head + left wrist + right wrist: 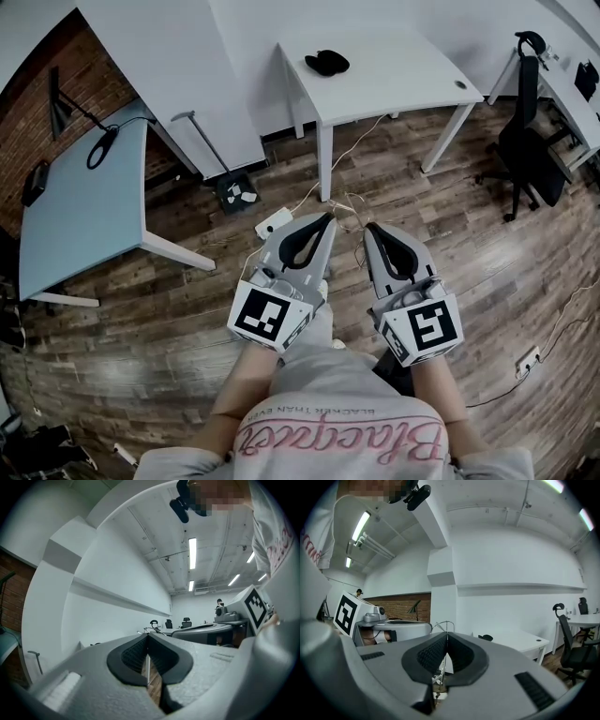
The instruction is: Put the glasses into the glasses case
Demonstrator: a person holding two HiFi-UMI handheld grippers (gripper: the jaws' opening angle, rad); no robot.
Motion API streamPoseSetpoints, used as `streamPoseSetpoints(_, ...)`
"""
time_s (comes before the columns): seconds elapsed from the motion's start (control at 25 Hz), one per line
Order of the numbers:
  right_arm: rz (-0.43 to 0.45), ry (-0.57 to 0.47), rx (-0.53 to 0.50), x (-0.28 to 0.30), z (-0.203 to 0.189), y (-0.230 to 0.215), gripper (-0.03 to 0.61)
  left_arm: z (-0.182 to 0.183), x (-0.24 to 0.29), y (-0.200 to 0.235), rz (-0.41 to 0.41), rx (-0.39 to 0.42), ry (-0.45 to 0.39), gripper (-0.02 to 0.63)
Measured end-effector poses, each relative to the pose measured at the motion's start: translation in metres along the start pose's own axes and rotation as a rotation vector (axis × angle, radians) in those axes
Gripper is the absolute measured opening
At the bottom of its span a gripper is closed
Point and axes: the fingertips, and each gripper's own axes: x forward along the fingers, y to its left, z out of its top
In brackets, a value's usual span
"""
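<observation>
While both grippers hang low in front of the person's body, well apart from any work surface, the task is not yet under way; the left gripper (322, 222) has its jaws pressed together on nothing, and the right gripper (375, 230) is the same, its tips meeting with only wooden floor (187, 309) showing through the slot behind the pads. What the task probably concerns is the dark object (326, 63) lying near the far edge of the white table (394, 89) ahead; from here I cannot tell whether it is the case, the glasses, or both together.

The first risk, as I judge it, is underfoot; loose cables (349, 202) and a power strip (273, 223) lie on the floor between the person and the table, so a step forward with eyes on the table could catch a foot.

The second risk is arriving with the jaws together; tips that reach the object while shut would push it rather than take it, and it sits close enough to the far edge to slide off.

The third is mistaking what is there; if the glasses lie folded on the case, a pinch aimed at the dark mass could squeeze a lens or an arm; a closer look before spreading the jaws seems wise.
</observation>
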Motion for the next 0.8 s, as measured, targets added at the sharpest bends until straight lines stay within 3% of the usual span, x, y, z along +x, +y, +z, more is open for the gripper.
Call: streamPoseSetpoints(0.8, -0.082, 0.0, 0.003, 0.157, 0.014, -0.075, 0.012, -0.005, 0.106, 0.136, -0.065, -0.003, 0.005, 0.005)
